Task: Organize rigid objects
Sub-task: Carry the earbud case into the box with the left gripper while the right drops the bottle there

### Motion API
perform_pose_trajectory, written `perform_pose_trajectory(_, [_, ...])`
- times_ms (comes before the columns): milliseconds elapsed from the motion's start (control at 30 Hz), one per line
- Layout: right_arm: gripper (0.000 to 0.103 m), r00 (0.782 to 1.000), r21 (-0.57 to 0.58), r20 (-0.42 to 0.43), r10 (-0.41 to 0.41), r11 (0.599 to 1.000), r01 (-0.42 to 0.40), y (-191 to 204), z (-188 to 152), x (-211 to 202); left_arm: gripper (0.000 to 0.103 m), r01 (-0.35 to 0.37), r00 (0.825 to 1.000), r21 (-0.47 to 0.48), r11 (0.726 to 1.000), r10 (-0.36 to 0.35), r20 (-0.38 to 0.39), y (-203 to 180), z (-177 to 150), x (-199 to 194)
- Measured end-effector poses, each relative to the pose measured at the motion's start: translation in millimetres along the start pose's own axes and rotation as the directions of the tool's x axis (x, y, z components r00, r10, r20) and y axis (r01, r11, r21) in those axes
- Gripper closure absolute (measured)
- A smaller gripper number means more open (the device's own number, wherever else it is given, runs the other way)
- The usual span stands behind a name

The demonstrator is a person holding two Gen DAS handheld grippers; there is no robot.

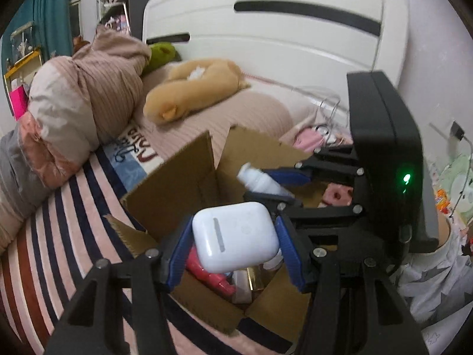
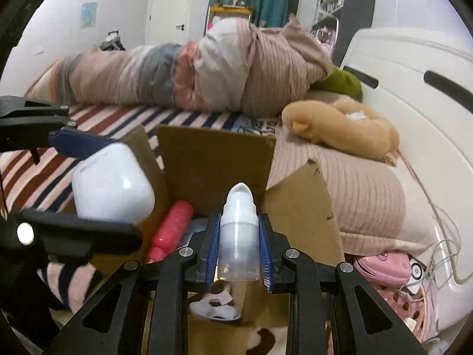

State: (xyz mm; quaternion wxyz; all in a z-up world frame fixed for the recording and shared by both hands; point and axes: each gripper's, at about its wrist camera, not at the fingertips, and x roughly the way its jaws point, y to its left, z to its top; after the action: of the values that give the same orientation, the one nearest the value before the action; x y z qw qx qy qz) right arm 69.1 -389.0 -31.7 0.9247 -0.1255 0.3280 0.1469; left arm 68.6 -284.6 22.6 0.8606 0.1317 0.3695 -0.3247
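My left gripper (image 1: pixel 235 238) is shut on a white earbud case (image 1: pixel 236 235) and holds it above an open cardboard box (image 1: pixel 177 189) on the bed. My right gripper (image 2: pixel 239 245) is shut on a white pump bottle (image 2: pixel 239 236) and holds it over the same box (image 2: pixel 215 159). The right gripper (image 1: pixel 283 186) with its bottle (image 1: pixel 260 180) shows in the left wrist view, just beyond the case. The case (image 2: pixel 112 183) shows at the left of the right wrist view. A red bottle (image 2: pixel 171 230) and other small items lie inside the box.
The box stands on a striped bedsheet (image 1: pixel 59 222). A rolled pink and grey duvet (image 2: pixel 177 74), a tan plush toy (image 2: pixel 340 127) and a green plush toy (image 2: pixel 343 84) lie beyond it. A white headboard (image 1: pixel 280 38) is behind. Pink items and cables (image 2: pixel 390 266) lie at the right.
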Motion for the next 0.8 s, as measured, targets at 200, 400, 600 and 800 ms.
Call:
perform_pose_trajectory(200, [0.078, 0.999, 0.032, 0.023, 0.033, 0.999, -0.034, -10, -21, -1, 0.050, -0.016, 0.999, 0.016, 1.000, 0.016, -0.040, -2, -4, 19])
perform_pose_trajectory(400, [0.078, 0.998, 0.050, 0.048, 0.050, 0.997, -0.053, -12, -25, -2, 0.050, -0.028, 0.996, 0.039, 0.999, 0.032, -0.085, -2, -9, 33])
perform_pose_trajectory(600, [0.078, 0.998, 0.049, 0.045, 0.050, 0.997, -0.052, -12, -25, -2, 0.049, -0.039, 0.996, 0.070, 0.997, 0.044, -0.077, -6, -12, 34])
perform_pose_trajectory(800, [0.078, 0.998, 0.051, 0.045, 0.048, 0.997, -0.050, -12, -25, -3, 0.045, -0.038, 0.997, 0.051, 0.998, 0.041, -0.063, -3, -14, 27])
